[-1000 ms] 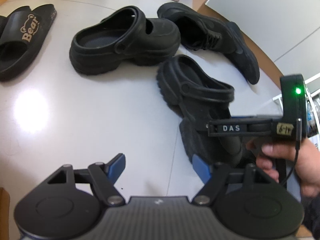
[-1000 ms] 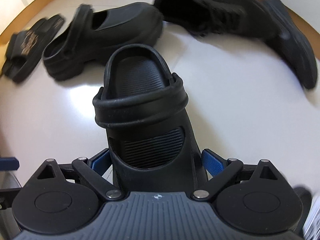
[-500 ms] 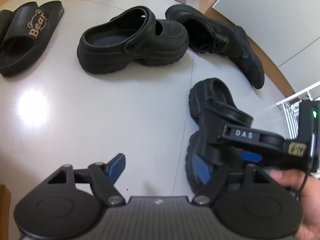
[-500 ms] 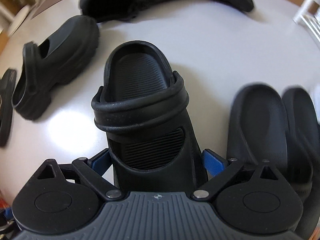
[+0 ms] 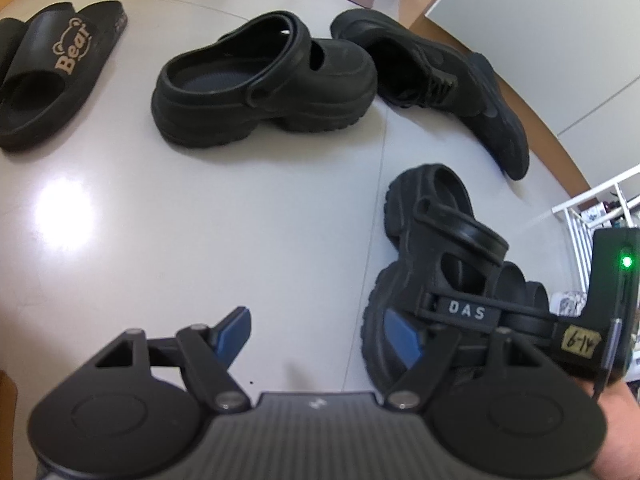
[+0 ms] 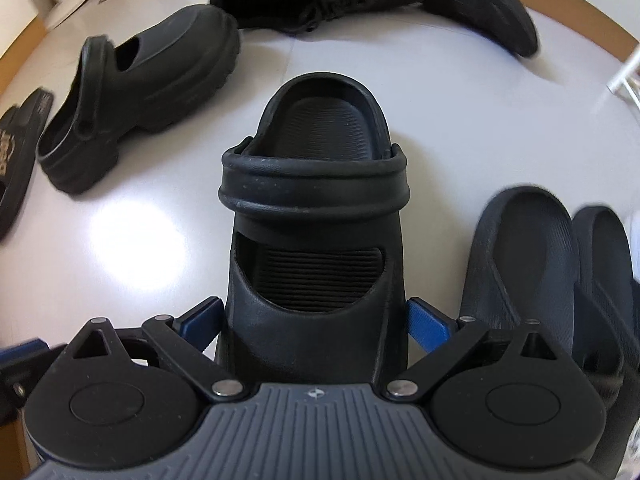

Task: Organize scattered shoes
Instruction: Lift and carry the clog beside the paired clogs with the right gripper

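Two claws: one is seen in each wrist view, both pointed steeply down at the pale floor.
Right claw: it is closed on the toe part of a black clog; the blue pads are pressed on both sides of it.
Held clog: it is kept between the fingers, with the heel strap folded forward over the top and the heel end pointed away from the camera. Whether its sole touches the floor cannot be told.
Left claw: its fingers are spread wide, and nothing is held between them; only bare floor is seen in the gap.
Hand: it is seen at the right edge of the left view, behind the right claw.
Dark slides: a pair is laid side by side just to the right of the held clog.
Second clog: it is stood on the floor further away, well apart from the held one.
Laced shoe: it is laid just beyond the second clog, close to the wooden skirting.
Bear slippers: they are placed far to the left; the word "Bear" is printed on one strap.
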`<act>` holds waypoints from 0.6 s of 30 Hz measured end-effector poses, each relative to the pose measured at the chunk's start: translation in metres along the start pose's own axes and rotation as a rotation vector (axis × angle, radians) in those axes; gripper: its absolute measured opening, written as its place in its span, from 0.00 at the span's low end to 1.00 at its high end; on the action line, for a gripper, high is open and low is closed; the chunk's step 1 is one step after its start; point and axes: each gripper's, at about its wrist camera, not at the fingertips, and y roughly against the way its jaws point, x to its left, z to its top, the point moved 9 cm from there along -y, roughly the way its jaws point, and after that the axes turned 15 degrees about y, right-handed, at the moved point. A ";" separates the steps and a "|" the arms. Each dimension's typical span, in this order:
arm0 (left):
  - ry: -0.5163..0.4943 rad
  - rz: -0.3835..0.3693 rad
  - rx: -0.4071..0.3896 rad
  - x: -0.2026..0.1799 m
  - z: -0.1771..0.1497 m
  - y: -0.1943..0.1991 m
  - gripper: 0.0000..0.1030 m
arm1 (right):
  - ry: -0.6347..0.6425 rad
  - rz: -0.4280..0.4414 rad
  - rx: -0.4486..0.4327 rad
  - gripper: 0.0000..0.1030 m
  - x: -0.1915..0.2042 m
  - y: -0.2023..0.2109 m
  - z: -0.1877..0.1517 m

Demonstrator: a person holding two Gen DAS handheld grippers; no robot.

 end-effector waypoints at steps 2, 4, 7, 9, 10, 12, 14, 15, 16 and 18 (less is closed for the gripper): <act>0.004 0.002 -0.003 0.001 0.002 0.000 0.74 | -0.066 -0.006 0.009 0.96 -0.001 0.003 -0.008; 0.010 0.002 -0.009 0.003 0.004 0.000 0.74 | -0.084 -0.018 0.009 0.95 0.001 0.010 -0.018; 0.010 0.002 -0.016 0.004 0.005 0.001 0.74 | -0.072 -0.039 0.000 0.96 0.006 0.011 -0.026; 0.009 0.000 -0.018 0.004 0.005 0.002 0.74 | -0.056 -0.049 -0.004 0.95 0.007 0.012 -0.030; 0.009 0.000 -0.019 0.004 0.005 0.003 0.74 | -0.057 -0.053 -0.003 0.95 0.007 0.013 -0.032; 0.015 0.004 -0.026 0.006 0.006 0.003 0.74 | -0.077 -0.066 0.001 0.95 0.002 0.013 -0.034; 0.022 0.002 -0.028 0.006 0.006 0.003 0.74 | -0.095 -0.079 0.003 0.95 -0.002 0.015 -0.038; 0.022 0.002 -0.028 0.005 0.007 0.002 0.74 | -0.103 -0.088 0.003 0.95 -0.004 0.016 -0.039; 0.021 0.001 -0.027 0.004 0.006 0.002 0.74 | -0.107 -0.096 0.001 0.95 -0.005 0.017 -0.041; 0.014 -0.001 -0.025 0.003 0.005 0.001 0.74 | -0.111 -0.106 0.008 0.95 -0.006 0.017 -0.043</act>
